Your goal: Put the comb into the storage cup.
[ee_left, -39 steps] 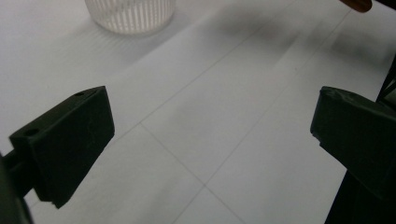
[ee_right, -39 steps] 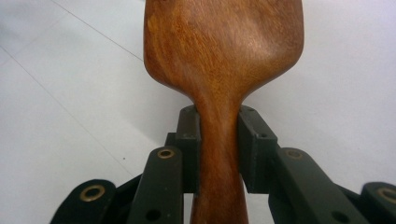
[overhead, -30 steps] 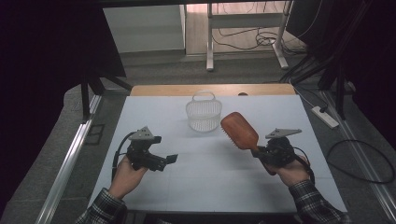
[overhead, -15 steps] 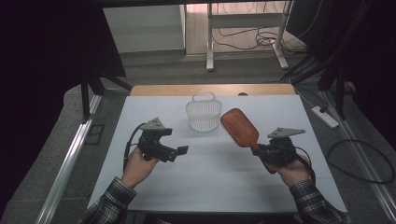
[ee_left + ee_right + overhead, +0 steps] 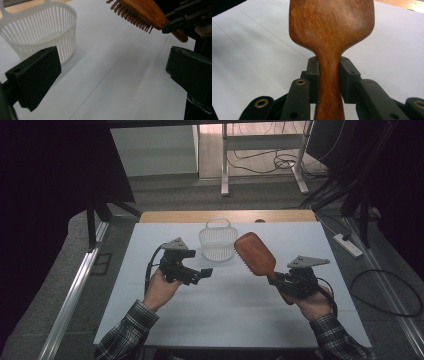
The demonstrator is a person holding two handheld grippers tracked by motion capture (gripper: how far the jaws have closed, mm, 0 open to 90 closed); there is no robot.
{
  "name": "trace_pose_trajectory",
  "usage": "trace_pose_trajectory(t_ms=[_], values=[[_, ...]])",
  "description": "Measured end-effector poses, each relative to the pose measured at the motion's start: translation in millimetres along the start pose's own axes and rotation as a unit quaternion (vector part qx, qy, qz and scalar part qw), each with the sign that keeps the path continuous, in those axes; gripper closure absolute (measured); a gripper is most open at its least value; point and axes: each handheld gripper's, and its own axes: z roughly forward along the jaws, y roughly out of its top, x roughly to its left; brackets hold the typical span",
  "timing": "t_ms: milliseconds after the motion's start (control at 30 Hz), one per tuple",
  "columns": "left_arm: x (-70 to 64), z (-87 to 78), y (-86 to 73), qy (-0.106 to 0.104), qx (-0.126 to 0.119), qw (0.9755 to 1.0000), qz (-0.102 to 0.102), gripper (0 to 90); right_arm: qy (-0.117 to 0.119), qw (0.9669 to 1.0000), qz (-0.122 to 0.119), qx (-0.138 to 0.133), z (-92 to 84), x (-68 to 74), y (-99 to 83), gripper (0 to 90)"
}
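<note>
The wooden paddle hairbrush (image 5: 255, 254) sits just right of the desk's centre, lifted off the surface and tilted, its head toward 11 o'clock from the right tongs (image 5: 278, 280) and its bristles facing down and left. In the right gripper view the brush's smooth back (image 5: 332, 27) faces the camera, and the two black jaws press on either side of its narrow neck, so the right tongs are clamped on the handle. The hand (image 5: 312, 301) carrying them comes in from 5 o'clock in a plaid sleeve.

Just beside the brush head, at its 9 o'clock, stands the white slatted plastic basket (image 5: 218, 242), upright on the desk (image 5: 240, 310) with its handle loop up; brush and basket look close but apart. In the left gripper view the basket (image 5: 37, 37) is at upper left and the bristles (image 5: 132, 17) at the top, the white surface between them.

The left tongs (image 5: 200, 274) hover at 7 o'clock of the basket, pointing toward 3 o'clock, jaws wide apart with nothing between them. A black cable (image 5: 150, 267) loops from them. Behind the white sheet runs a strip of wooden desk edge (image 5: 175, 216).
</note>
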Motion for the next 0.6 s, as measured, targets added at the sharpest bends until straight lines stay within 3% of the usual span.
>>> trace_pose_trajectory(t_ms=[167, 333, 600], values=[[-0.2, 6.6, 4.2, -0.006, -0.002, 1.0, -0.001, 0.0, 0.001, 1.0, -0.003, -0.005, -0.3, 2.3, 0.5, 72.7], [-0.3, 12.9, 0.7, -0.033, -0.019, 0.999, -0.021, 0.0, 0.003, 0.9999, -0.006, -0.014, 0.7, 6.5, 0.9, 72.7], [-3.6, 20.0, -4.9, -0.043, -0.024, 0.9984, -0.028, 0.0, 0.004, 0.9997, -0.013, -0.022, 2.2, 12.8, 0.5, 72.6]])
